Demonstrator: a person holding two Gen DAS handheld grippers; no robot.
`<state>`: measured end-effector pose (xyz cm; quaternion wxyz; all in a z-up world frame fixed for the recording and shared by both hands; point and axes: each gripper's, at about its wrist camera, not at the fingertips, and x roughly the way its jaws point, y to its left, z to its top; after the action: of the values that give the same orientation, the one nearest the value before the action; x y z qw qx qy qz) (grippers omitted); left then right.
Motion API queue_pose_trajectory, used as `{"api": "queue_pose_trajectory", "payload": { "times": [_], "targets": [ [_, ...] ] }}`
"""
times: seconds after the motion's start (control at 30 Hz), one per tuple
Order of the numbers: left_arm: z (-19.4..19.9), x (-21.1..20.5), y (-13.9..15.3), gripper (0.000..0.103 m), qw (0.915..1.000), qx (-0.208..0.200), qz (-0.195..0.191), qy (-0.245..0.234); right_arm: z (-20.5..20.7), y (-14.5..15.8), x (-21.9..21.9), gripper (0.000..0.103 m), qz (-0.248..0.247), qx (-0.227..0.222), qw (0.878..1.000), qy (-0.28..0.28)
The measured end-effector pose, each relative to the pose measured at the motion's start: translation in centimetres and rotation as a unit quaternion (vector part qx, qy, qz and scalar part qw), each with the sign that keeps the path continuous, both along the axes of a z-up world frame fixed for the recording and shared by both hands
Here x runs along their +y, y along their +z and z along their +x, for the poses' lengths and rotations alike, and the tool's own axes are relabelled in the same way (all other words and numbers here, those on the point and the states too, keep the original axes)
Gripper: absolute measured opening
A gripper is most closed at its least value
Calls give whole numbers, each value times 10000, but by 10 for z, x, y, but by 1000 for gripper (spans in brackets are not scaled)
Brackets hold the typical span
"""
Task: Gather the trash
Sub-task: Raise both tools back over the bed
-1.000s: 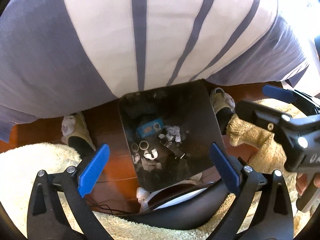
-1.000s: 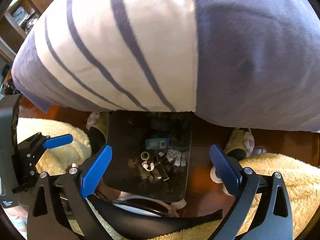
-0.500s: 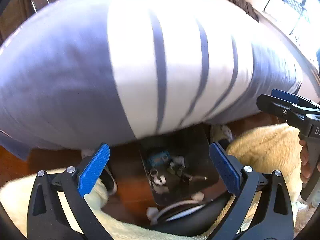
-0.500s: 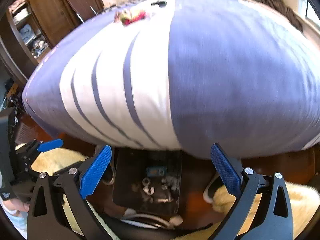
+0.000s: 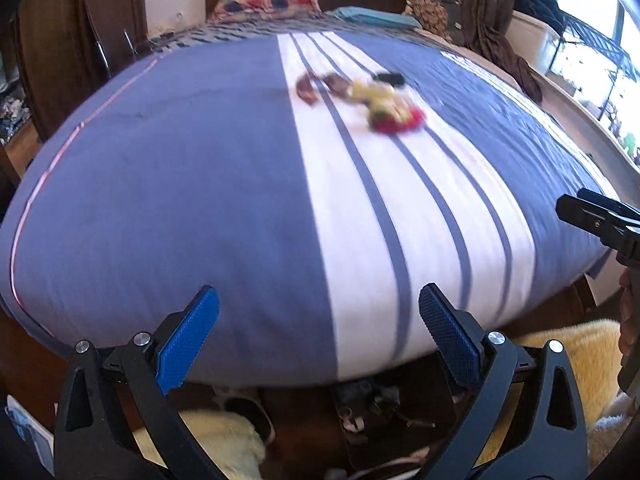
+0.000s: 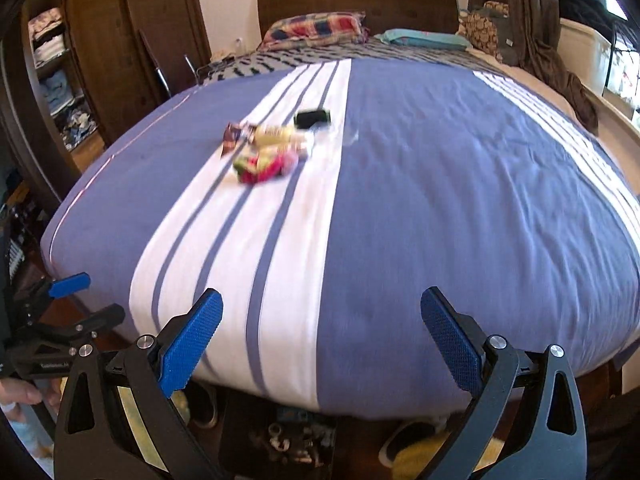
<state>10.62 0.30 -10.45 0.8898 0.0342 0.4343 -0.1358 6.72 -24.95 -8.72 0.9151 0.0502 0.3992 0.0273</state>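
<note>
Trash [image 6: 266,148] is seen as a loose cluster of wrappers at about 11 o'clock on the bed [image 6: 440,200], well apart from both grippers, with a small black object [image 6: 312,118] just beside it. The left gripper [image 5: 318,334] and right gripper [image 6: 320,336] are both held wide and empty. Wrappers are judged light and crinkly, so a piece could be pinched together with bedding, or dropped short of the dark bin [image 6: 240,446] on the floor at 6 o'clock.

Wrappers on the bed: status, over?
Both hand-held grippers open, empty. Wrappers mid-bed, untouched. Nothing in the way.
</note>
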Motion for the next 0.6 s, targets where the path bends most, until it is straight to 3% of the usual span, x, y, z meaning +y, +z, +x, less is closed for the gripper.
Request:
{"api": "queue_pose_trajectory", "payload": {
  "times": [0.27,0.6],
  "targets": [
    [51,4,9,95,9999,-83,69,130,52,4,-2,99,31,7,9999,-102],
    [89,-4,-12,95,9997,185,154,-15,116,-17,29,99,172,287,9993,166]
  ]
}}
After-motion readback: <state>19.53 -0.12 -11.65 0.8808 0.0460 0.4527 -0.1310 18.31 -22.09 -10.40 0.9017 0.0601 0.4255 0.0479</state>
